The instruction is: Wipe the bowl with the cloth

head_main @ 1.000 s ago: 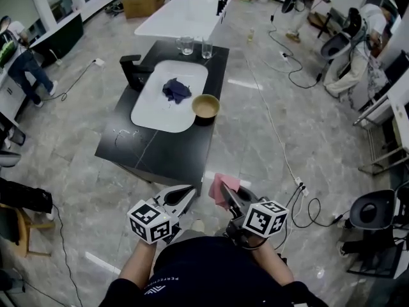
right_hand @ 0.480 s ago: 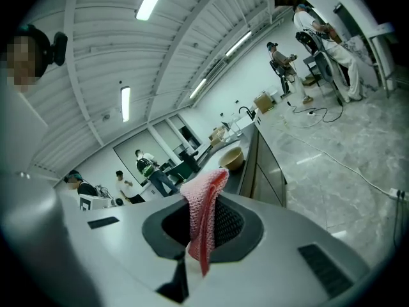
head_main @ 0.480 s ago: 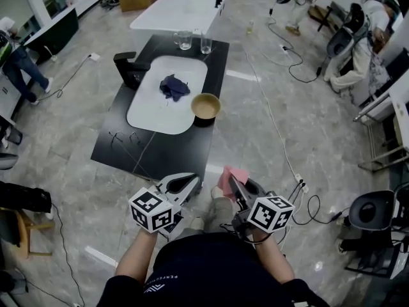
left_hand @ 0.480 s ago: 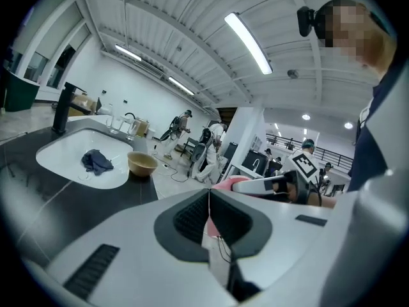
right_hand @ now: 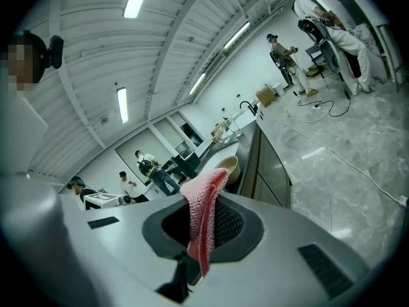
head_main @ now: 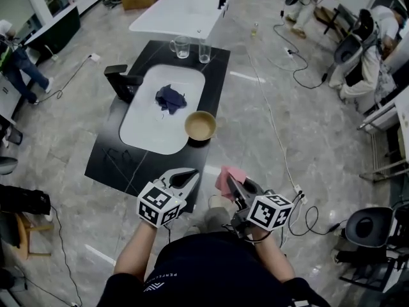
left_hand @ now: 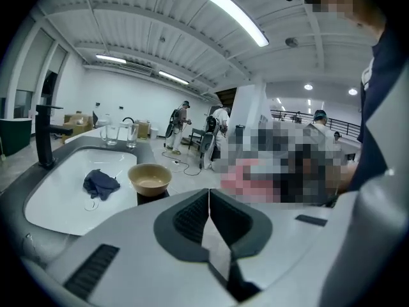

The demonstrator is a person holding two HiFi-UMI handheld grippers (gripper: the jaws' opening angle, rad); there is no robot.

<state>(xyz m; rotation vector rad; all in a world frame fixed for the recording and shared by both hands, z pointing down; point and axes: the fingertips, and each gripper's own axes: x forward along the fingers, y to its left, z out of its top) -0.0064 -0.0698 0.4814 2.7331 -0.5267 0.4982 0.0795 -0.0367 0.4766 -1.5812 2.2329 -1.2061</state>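
Slippage risk: right gripper clamped the pink cloth, left gripper closed on nothing, so the tan bowl, well ahead beside the white sink on the black counter, could skid unsteadied when wiped.

2 glasses at far end, black counter; black faucet beside white sink.

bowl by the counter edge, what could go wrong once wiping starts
1. The bowl sits near the counter edge; the left gripper is shut and empty, so a push could slide it off.
2. The right gripper pinches only part of the cloth; it may slip out while rubbing.
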